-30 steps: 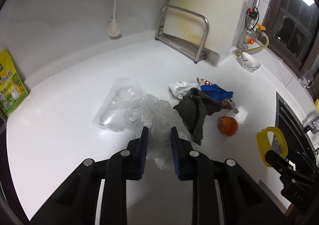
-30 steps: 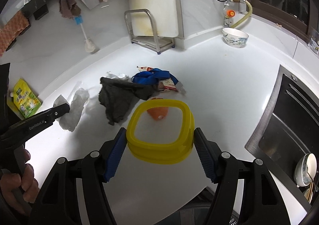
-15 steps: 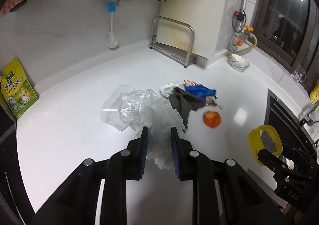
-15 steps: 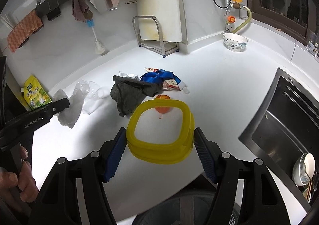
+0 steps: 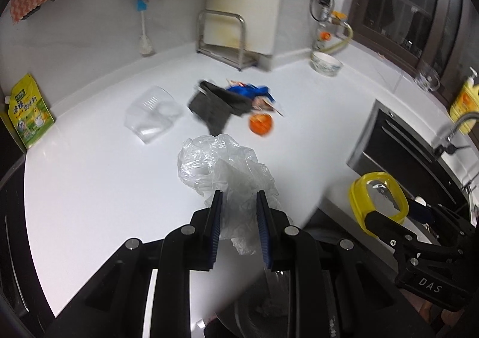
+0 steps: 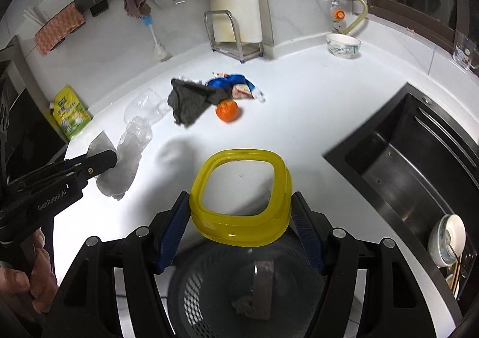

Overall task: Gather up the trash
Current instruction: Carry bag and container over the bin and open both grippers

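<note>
My left gripper is shut on a crumpled clear plastic bag and holds it above the white counter's front edge; the bag also shows in the right wrist view. My right gripper is shut on a yellow ring-shaped lid, seen in the left wrist view too. A dark mesh trash bin stands below the counter edge. On the counter lie a clear plastic container, a grey rag, a blue wrapper and an orange fruit.
A black sink is at the right, with dishes beside it. A metal rack, a bowl, a brush and a yellow-green pouch stand along the back wall.
My left gripper has lifted the plastic bag off the counter and pulled it back toward the front edge. My right gripper has drawn back with the yellow lid; the bin is now in view.
</note>
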Tool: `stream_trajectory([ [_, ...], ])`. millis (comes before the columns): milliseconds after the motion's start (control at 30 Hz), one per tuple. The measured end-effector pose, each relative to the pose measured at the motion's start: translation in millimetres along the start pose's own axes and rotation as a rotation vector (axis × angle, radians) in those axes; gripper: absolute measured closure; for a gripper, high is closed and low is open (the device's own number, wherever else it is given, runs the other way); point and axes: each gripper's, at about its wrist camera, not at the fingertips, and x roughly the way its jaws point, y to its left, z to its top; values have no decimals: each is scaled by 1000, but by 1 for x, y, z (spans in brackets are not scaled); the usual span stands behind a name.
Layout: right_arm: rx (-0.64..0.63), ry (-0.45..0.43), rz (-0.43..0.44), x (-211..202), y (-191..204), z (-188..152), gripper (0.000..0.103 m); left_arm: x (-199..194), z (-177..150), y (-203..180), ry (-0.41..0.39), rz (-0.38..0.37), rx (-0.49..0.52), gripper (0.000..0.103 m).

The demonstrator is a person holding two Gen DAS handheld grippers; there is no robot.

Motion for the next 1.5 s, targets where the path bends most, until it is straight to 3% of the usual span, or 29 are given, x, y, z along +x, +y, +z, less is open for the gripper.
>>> stream_trajectory([
  [500,-6,105,42,-13,-46,-75,37,7,-78,-72,111,5,57,80],
  [833,-16,198,81,9,-54,-109,37,21,-108,-82,190,23,45,80],
  [1133,-15,227,106,20,-60,-120,37,26,-124,-86,231,26,39,80],
  [1233,-20,231,112,22,-61,-120,37,28,-126,-86,241,29,28,75],
  [1367,-13,235,111,21,-65,-119,36,25,-126,-86,230,45,15,51],
  [1500,8,240,115,20,-72,-120,35,23,-124,-84,223,62,7,50],
])
